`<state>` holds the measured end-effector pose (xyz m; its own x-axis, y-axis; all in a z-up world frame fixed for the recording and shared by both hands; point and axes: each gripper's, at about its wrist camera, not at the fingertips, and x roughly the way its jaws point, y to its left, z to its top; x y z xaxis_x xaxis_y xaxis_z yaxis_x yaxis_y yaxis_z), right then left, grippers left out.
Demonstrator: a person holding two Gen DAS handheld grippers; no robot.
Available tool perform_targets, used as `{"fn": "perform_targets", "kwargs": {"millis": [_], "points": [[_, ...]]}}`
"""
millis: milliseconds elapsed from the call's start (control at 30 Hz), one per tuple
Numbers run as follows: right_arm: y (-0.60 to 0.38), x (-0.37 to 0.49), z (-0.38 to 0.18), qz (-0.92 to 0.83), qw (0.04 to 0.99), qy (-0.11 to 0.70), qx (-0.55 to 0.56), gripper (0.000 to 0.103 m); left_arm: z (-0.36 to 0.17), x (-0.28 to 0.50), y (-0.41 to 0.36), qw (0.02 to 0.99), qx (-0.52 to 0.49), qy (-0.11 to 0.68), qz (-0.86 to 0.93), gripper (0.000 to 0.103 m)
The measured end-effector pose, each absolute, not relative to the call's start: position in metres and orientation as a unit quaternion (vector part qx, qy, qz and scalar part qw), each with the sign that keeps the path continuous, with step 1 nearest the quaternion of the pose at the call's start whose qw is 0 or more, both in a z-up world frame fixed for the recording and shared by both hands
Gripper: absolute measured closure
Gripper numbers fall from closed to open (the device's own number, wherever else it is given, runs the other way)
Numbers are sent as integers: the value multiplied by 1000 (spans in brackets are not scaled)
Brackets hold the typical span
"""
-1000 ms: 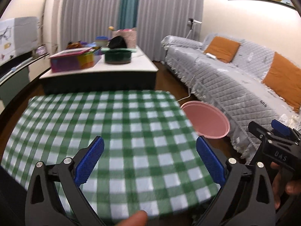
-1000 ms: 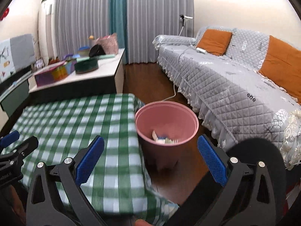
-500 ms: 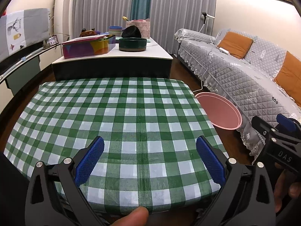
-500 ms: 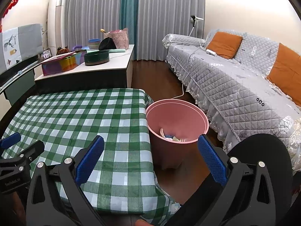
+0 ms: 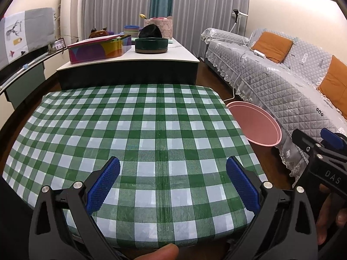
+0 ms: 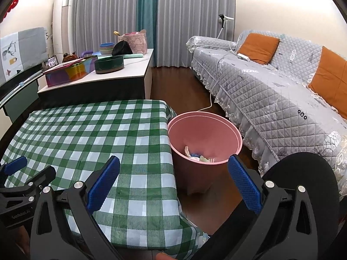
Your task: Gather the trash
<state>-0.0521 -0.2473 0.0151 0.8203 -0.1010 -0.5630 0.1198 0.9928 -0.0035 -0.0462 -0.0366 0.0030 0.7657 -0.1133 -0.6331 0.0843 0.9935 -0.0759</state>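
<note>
Both grippers, left gripper (image 5: 172,181) and right gripper (image 6: 173,181), hold jaws wide and empty; trash (image 6: 198,157) sits in the pink bin (image 6: 216,127), so collecting looks finished.

Low table (image 5: 138,130) covered by a green-and-white checked cloth (image 6: 91,134). At its 3 o'clock edge, on the dark wood floor (image 6: 171,82), stands a pink bin (image 6: 203,138). At 12 o'clock, a white-topped table (image 5: 173,54) carries a multicoloured box (image 5: 97,51) and a dark green bowl (image 5: 151,45).

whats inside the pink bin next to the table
In the right wrist view, the pink bin holds a few crumpled whitish scraps at its bottom, with a bit of blue. Its near rim hides the rest of the bottom.
</note>
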Motion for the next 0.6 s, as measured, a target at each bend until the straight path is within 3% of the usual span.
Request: {"fn": "perform_targets", "kwargs": {"millis": [600], "points": [[-251,-52,14,-58,954,294,12,5,-1,-45,-38,939,-23,340,-57,8]]}}
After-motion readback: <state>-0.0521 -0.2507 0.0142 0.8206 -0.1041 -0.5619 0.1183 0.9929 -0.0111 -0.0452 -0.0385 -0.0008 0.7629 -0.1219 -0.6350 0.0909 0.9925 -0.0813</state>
